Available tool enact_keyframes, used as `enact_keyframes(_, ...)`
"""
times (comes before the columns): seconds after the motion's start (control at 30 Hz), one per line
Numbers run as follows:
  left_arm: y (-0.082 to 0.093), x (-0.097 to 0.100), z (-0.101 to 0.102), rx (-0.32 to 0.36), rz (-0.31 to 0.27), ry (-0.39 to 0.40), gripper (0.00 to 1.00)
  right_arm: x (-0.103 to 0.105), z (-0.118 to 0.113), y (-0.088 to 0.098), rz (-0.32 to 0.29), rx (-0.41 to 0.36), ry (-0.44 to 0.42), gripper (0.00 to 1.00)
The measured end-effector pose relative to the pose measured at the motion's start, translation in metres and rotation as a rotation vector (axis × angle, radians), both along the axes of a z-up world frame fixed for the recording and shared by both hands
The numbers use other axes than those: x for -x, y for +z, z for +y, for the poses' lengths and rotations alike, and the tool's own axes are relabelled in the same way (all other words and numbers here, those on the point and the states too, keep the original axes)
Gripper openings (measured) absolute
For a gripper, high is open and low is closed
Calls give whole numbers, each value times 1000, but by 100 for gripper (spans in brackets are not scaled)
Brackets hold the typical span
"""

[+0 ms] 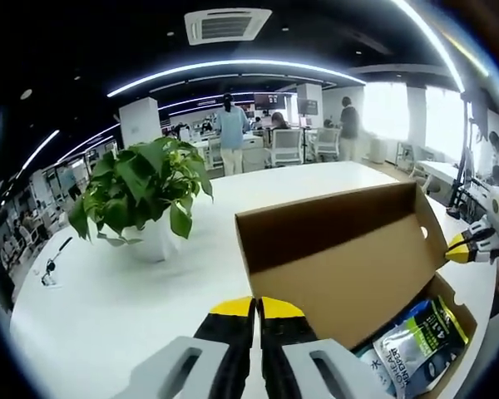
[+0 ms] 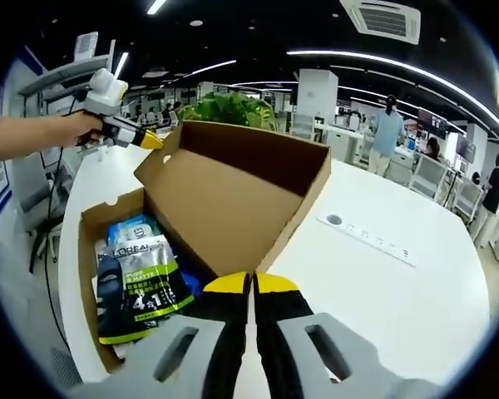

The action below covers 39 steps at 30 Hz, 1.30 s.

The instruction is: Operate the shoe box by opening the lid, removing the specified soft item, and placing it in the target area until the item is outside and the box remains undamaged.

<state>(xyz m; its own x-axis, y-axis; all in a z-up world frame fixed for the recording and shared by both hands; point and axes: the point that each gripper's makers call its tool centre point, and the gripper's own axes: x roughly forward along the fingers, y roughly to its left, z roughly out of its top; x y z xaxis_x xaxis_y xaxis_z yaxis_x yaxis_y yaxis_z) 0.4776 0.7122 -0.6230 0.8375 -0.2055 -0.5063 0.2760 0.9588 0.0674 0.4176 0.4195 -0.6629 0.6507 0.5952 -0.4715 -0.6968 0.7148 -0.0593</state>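
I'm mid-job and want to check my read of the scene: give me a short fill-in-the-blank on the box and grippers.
1. The cardboard shoe box has its lid ____.
2. Inside the box lie soft ____ with printed labels.
3. The right gripper has its jaws ____.
4. Left of the box on the white table stands a potted ____.

Missing words: open; pouches; shut; plant

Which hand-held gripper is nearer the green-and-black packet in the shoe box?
Right. The right hand-held gripper is just beside the green-and-black packet; the left hand-held gripper is up at the outer corner of the raised lid, farther away.
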Motion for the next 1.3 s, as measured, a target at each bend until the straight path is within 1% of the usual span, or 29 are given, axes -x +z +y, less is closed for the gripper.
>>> enact_keyframes(0.2,-3,-3,0,-8,1,2,2,-3,0,-1,-8,13,-3,0)
enact_keyframes(0.23,-5,-2,0,-8,13,3,2,-3,0,-1,-9,13,-3,0)
enact_keyframes(0.27,-10,0,1,0,39,11,3,-4,0,-1,-11,16,-3,0)
enact_keyframes(0.3,-14,1,0,12,54,16,3,-4,0,-1,-12,18,-3,0)
enact_keyframes(0.33,-15,1,0,15,49,18,4,-5,0,-1,-13,19,-4,0)
enact_keyframes(0.47,-26,10,-1,25,70,23,8,-7,-1,-2,-11,20,-5,0)
enact_keyframes(0.6,-35,19,-2,38,93,30,8,-9,-1,-3,-7,23,-3,0)
enact_keyframes(0.8,-45,28,-1,37,118,45,5,-16,-2,-5,1,29,-4,0)
enact_keyframes(0.97,-47,31,-1,33,120,47,3,-19,-2,-7,6,34,-2,1)
enact_keyframes(1.3,-51,28,-3,26,124,47,3,-25,-2,-13,18,41,-1,1)
